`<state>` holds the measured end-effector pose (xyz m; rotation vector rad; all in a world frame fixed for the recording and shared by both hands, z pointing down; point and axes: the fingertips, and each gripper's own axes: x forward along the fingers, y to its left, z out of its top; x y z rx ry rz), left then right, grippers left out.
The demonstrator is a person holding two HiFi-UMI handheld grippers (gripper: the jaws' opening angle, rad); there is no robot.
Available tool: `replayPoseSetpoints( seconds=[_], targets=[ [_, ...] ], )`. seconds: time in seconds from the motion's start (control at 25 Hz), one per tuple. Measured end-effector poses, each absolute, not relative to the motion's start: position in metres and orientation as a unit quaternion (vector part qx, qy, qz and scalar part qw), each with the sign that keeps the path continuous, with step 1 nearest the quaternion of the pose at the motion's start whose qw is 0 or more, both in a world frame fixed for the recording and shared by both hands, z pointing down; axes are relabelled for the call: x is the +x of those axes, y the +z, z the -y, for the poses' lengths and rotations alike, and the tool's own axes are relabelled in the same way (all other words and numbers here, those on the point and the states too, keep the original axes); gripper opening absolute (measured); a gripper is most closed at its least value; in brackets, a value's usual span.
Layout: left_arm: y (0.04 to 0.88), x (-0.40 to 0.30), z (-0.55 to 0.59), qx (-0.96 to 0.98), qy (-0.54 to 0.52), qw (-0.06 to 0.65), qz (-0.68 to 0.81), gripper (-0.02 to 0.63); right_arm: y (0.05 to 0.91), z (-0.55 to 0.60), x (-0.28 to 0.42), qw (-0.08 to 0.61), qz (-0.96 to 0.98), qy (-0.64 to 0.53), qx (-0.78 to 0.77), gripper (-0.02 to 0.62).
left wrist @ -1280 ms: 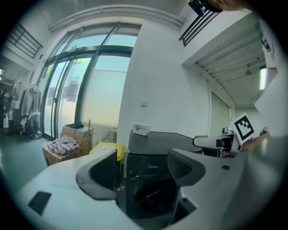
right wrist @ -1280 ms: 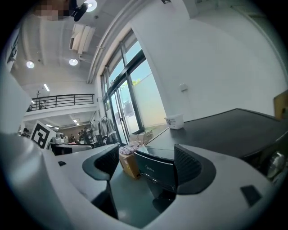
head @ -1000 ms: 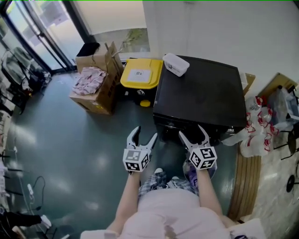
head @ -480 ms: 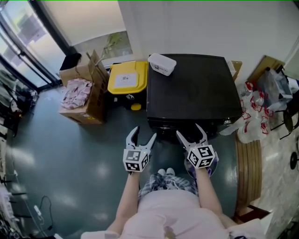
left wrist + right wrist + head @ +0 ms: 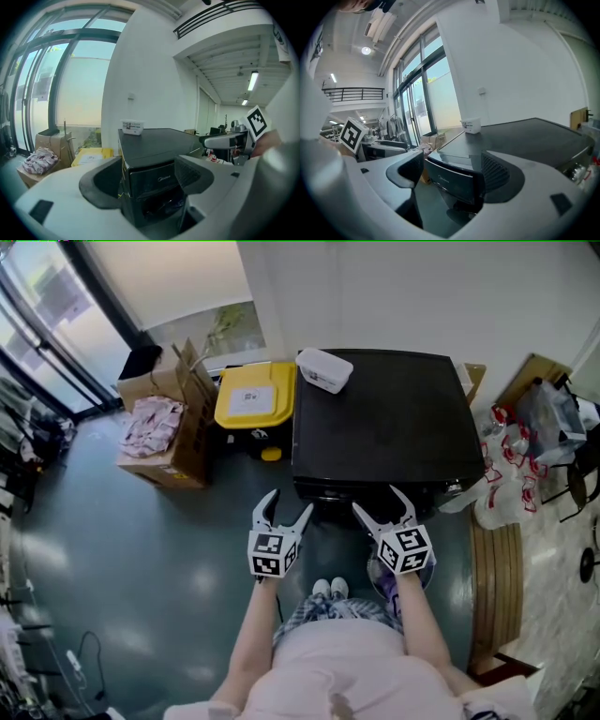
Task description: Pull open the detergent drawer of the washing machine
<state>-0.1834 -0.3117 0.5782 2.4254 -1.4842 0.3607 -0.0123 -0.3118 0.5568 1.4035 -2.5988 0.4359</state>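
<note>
Left gripper (image 5: 289,504) and right gripper (image 5: 378,502) hang open, empty; the black box-shaped washing machine (image 5: 384,418) stands just ahead. Closing early may miss its glossy front panel (image 5: 152,176).

One brand mark is legible: "Midea", in pale lettering on the dark front panel (image 5: 150,179) of the washing machine (image 5: 384,418), visible in both gripper views. The label on the white box (image 5: 324,369) atop the machine and the white label on the yellow lid (image 5: 255,396) are noted, but their print is too small to read.
</note>
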Motion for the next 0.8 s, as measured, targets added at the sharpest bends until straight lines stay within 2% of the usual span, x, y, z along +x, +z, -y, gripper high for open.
replayPoseSetpoints(
  seconds=[0.44,0.8],
  targets=[
    [0.595,-0.164,0.336,0.866,0.237,0.142,0.417,0.339,0.575,0.322,-0.043,0.222,0.9,0.126,0.353,0.383],
    [0.623,-0.146,0.341,0.864,0.39,0.095,0.305,0.339,0.601,0.328,-0.063,0.37,0.896,0.036,0.241,0.382]
  ],
)
